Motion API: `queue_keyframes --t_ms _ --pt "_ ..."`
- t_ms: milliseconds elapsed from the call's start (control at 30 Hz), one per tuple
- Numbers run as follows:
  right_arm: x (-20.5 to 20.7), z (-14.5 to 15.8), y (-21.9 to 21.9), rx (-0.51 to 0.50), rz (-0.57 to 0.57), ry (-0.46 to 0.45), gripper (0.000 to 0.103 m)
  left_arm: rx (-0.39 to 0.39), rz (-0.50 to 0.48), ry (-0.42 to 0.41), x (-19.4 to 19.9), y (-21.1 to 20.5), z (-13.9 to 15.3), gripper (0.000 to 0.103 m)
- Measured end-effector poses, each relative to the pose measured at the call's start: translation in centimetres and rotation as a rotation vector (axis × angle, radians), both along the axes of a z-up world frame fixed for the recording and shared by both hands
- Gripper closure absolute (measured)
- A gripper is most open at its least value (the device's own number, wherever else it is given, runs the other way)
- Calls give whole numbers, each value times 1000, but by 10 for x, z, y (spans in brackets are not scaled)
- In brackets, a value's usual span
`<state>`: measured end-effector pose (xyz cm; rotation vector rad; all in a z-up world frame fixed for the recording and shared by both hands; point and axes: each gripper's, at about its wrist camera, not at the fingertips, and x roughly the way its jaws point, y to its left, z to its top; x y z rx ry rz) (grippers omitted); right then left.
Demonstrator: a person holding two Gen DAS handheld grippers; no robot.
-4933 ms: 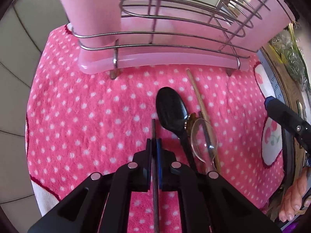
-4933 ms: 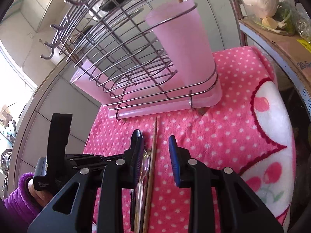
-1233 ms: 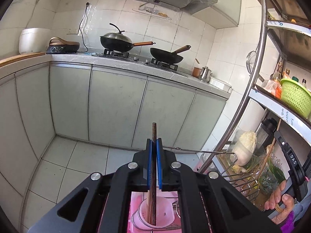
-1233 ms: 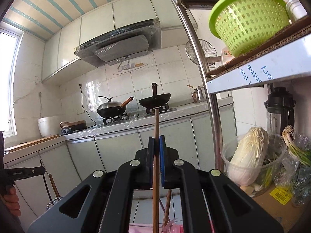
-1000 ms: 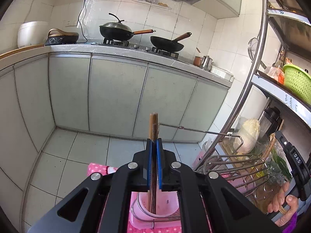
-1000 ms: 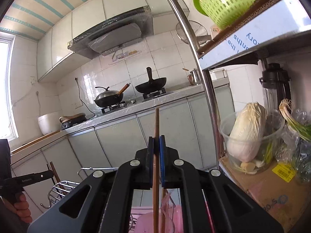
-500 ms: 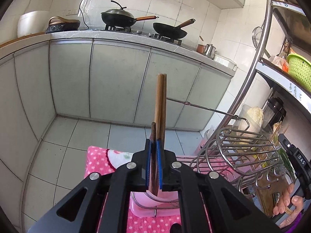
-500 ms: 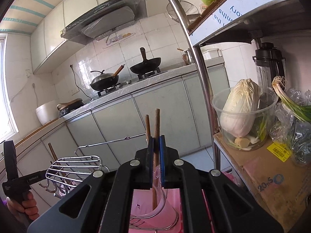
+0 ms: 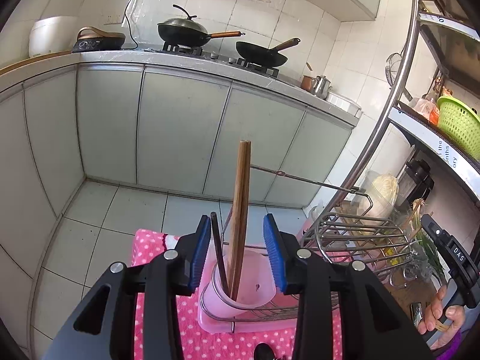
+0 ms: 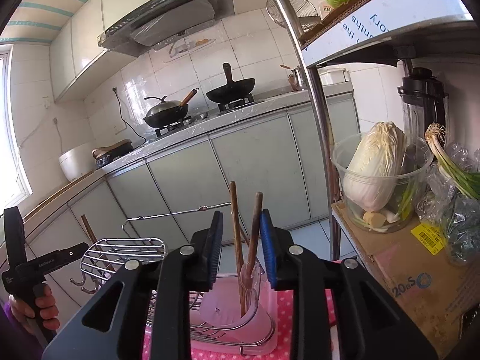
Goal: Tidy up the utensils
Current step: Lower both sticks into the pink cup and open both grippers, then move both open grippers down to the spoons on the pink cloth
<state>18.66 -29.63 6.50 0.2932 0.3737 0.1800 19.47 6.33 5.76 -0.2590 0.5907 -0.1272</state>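
Left gripper [image 9: 237, 252]: jaws were opening, blue pads apart; a dark chopstick [image 9: 216, 246] stood between them, close against the left pad though no longer pinched, so I judged it released.
Right gripper [image 10: 241, 247]: jaws also opening, with a brown chopstick [image 10: 254, 231] leaning near the right pad and free of both pads.
Pink cup [image 9: 240, 288]: it sat in the near left corner of the wire rack [image 9: 354, 240], mouth up, directly below both grippers (the reason each tool pointed downward over it).
Utensils in the cup: a brown pair of chopsticks [image 9: 241, 204] leaned upright inside, beside the dark one; the right wrist view also showed a clear plastic spoon [image 10: 248, 276] resting in it.
Why upright: the cup's narrow wall propped the long handles, so they leaned on the rim rather than falling.
Pink dotted cloth [image 9: 156, 240]: it lay under the rack's tray.
Still to sort: a dark rounded object at the near edge of the cloth, too cut off to name.
Stage, as judged: drop-off of two sticks nearly complete; lifting clear without snagging the tall handles looked like the next concern.
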Motion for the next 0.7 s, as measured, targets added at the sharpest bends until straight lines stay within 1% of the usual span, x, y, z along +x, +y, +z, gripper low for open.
queue_keyframes --t_ms 333,467,600,700 --pt "-30 20 -9 -3 -12 -43 77 9 3 -40 -26 2 19 68" --pt "-43 24 -7 -28 -12 -60 77 8 -5 -60 -42 2 24 68" --pt "-54 26 -9 -14 -11 -62 77 6 -20 -58 -55 2 25 67" --pt "-66 27 -11 -6 -15 -69 77 -11 -35 -49 -64 2 23 67"
